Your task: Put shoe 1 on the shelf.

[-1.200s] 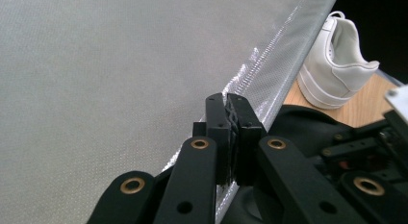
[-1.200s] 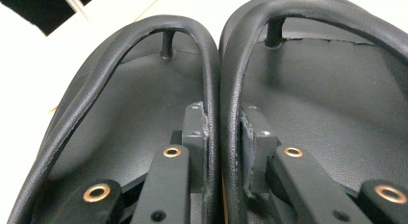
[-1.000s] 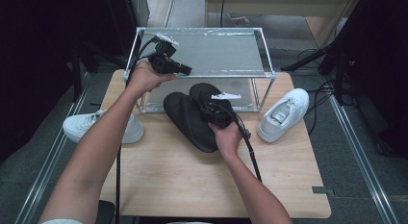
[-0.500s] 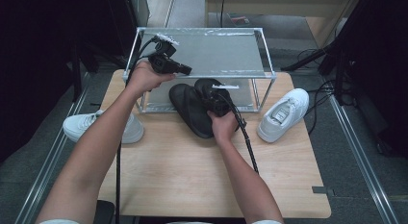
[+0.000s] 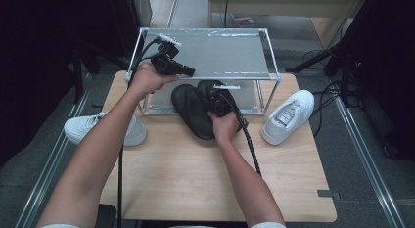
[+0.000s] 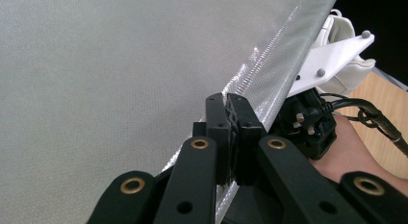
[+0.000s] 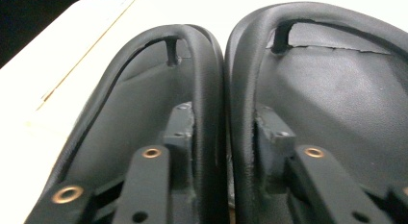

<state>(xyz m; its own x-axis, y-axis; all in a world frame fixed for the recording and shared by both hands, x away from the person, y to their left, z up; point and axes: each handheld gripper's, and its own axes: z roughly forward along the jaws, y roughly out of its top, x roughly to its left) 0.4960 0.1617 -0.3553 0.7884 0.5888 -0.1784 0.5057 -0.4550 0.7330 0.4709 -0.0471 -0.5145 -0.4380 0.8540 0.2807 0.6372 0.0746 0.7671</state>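
Right gripper [image 5: 215, 98]: my forearm reaches forward; its jaws have just been opening, the inner rims of both black sandals [image 5: 195, 110] between them.
Left gripper [image 5: 188, 70]: hand raised beyond, clamped on the rack's mesh cover [image 6: 262, 84].
Rack [image 5: 205, 32]: sandals at its front opening.

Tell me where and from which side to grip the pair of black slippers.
Grip the slippers at their two touching inner edges, coming in from the heel end nearest the person. They lie side by side, pointing into the rack, so those raised rims form one ridge that the right gripper can straddle, as it does now.
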